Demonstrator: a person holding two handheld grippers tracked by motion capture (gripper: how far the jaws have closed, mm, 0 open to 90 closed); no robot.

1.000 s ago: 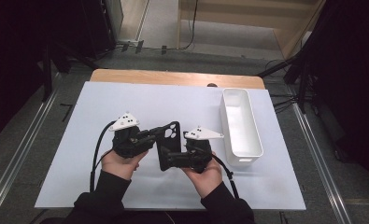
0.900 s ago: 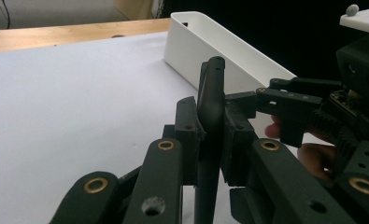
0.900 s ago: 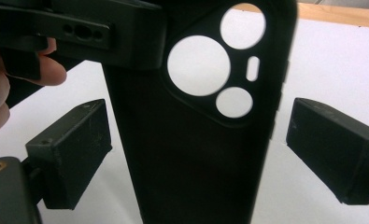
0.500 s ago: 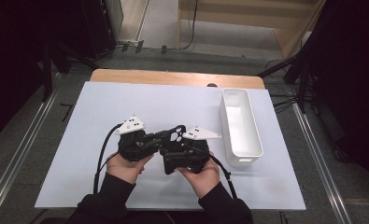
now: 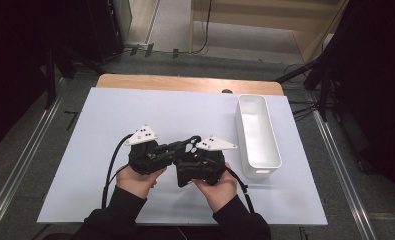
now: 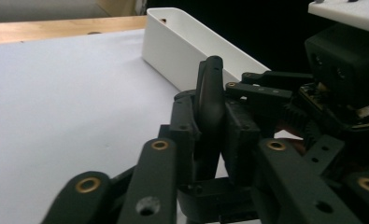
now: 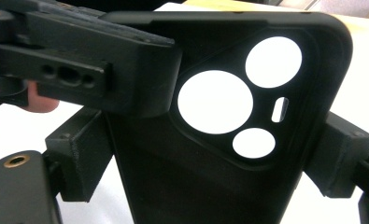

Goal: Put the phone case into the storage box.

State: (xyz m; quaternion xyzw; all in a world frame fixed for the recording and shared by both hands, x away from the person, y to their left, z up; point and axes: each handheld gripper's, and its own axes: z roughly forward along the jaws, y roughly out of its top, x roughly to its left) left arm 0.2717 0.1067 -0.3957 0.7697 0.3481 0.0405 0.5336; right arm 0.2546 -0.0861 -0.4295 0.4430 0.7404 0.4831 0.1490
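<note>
Both grippers are meeting over the near middle of the white mat (image 5: 110,125), a black phone case (image 7: 229,154) held between them. The right gripper (image 7: 210,154) is clamping the case across its width, one jaw pressing each long edge, with the camera cut-outs pointing up and away. The left gripper (image 6: 210,135) is closing on the same case from the side: in its own view the case (image 6: 209,107) is standing edge-on between the two jaws, which are pinching its thin wall near the camera corner. Both tools are therefore nearly closed, each narrowed to the part of the case it grips.

Risk, as judged: the case is soft and hollow, so two opposed grips are likely flexing it; if either hand twists or pulls before the other loosens, the case may spring out and drop onto the mat, or one jaw may slide off the rounded edge. The left grip, being on a thin rim, looks the less secure.

Pose: in the high view the left gripper (image 5: 147,155) and right gripper (image 5: 200,165) are sitting close together, tips turned inward toward each other. The left hand (image 5: 135,180) and right hand (image 5: 217,190) are cupping the tools from below, forearms converging from the near edge. The white bin (image 5: 272,145) is standing apart, to the right.
</note>
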